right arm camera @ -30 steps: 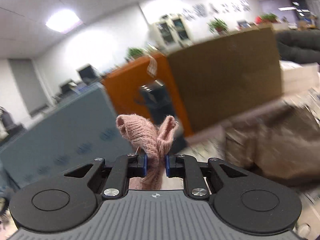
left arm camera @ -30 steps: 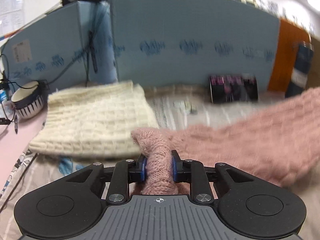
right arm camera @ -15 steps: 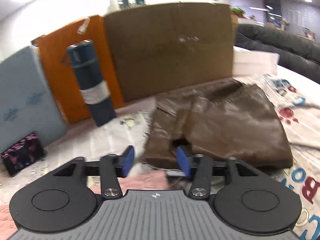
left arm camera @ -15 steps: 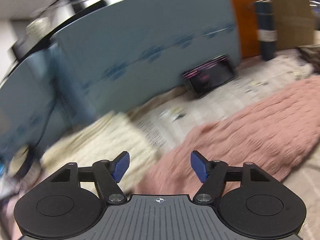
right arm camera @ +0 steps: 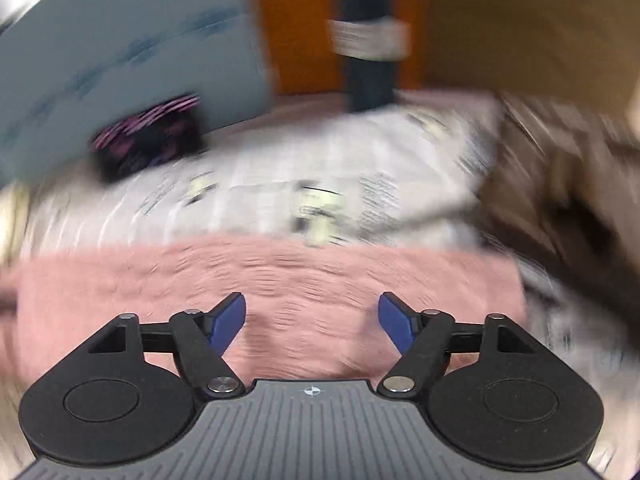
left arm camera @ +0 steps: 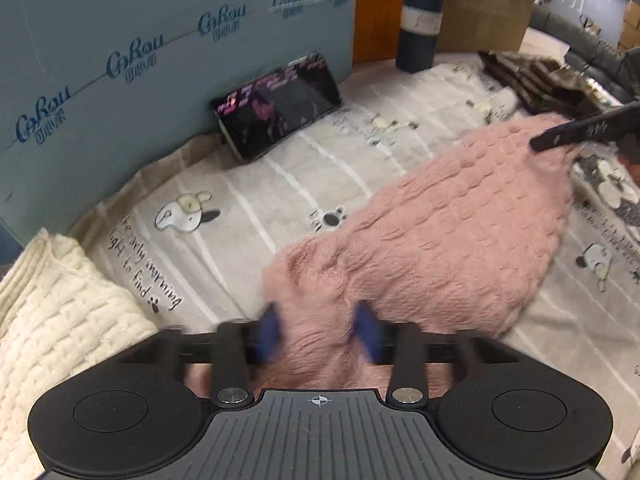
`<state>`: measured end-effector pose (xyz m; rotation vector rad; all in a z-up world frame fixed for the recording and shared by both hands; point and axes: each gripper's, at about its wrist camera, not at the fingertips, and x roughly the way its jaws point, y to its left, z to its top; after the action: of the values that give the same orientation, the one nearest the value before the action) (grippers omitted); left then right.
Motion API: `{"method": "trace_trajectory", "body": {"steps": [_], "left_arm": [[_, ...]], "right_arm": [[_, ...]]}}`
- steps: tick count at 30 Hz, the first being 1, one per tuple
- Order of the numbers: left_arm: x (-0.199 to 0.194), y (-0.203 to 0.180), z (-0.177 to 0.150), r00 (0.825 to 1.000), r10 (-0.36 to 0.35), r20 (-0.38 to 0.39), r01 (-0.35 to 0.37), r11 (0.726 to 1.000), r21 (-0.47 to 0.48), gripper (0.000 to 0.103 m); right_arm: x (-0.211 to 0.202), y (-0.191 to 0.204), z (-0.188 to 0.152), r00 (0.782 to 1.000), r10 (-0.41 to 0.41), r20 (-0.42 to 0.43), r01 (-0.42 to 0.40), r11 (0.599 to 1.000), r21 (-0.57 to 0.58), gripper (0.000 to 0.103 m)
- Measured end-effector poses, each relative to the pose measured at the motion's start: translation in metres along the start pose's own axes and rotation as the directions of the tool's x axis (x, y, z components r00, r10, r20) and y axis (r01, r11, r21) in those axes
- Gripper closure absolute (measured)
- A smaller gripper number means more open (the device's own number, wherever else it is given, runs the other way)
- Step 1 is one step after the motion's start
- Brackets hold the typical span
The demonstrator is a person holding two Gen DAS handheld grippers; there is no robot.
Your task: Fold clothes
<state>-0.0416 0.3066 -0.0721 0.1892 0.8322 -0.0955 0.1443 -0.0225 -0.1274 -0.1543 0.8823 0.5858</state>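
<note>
A pink knitted sweater point(left arm camera: 432, 240) lies on a printed sheet point(left arm camera: 280, 176). My left gripper point(left arm camera: 318, 334) is open, its blue pads blurred, over the sweater's near end, with pink knit between the jaws. My right gripper point(right arm camera: 312, 322) is open and empty just above the sweater point(right arm camera: 280, 280); that view is motion-blurred. One of its black fingers point(left arm camera: 580, 130) shows over the sweater's far right end in the left wrist view.
A folded cream knit point(left arm camera: 60, 320) lies at the left. A phone point(left arm camera: 280, 106) leans on a blue foam board point(left arm camera: 140, 40). A dark bottle point(left arm camera: 420, 12) stands behind. A brown garment point(left arm camera: 536, 80) lies at the far right; it also shows in the right wrist view point(right arm camera: 560, 184).
Both grippers let go of the pink sweater and opened. The sweater now lies flat on the sheet. Both grippers have tilted down toward it, and the left jaws have narrowed somewhat.
</note>
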Motion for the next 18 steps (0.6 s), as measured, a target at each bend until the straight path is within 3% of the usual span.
{"method": "trace_trajectory", "body": {"steps": [3,6,9,13,16,18], "left_arm": [[-0.012,-0.008,-0.002,1.000,-0.002,0.025,0.001,1.000,0.030,0.088],[-0.023,-0.016,-0.005,0.999,-0.004,0.050,0.001,0.998,0.061,0.089],[-0.048,-0.036,-0.010,0.996,0.019,0.089,-0.029,0.992,0.120,0.089],[-0.074,-0.070,-0.021,0.992,0.052,0.111,-0.078,0.965,0.251,0.089],[-0.080,-0.085,-0.031,0.995,0.044,0.092,-0.070,0.951,0.300,0.089],[-0.081,-0.093,-0.038,0.996,0.043,0.077,-0.066,0.944,0.322,0.089]], "right_arm": [[0.003,0.023,0.004,0.999,0.035,-0.005,-0.035,0.980,-0.196,0.027],[0.006,0.047,0.007,0.998,0.068,-0.017,-0.069,0.921,-0.384,0.026],[0.009,0.070,0.011,0.995,0.098,-0.035,-0.101,0.825,-0.556,0.019],[0.012,0.101,0.015,0.989,0.132,-0.069,-0.138,0.649,-0.748,0.016],[0.009,0.108,0.014,0.978,0.165,-0.128,-0.200,0.552,-0.809,0.015],[0.012,0.107,0.016,0.955,0.187,-0.232,-0.297,0.524,-0.798,0.016]]}}
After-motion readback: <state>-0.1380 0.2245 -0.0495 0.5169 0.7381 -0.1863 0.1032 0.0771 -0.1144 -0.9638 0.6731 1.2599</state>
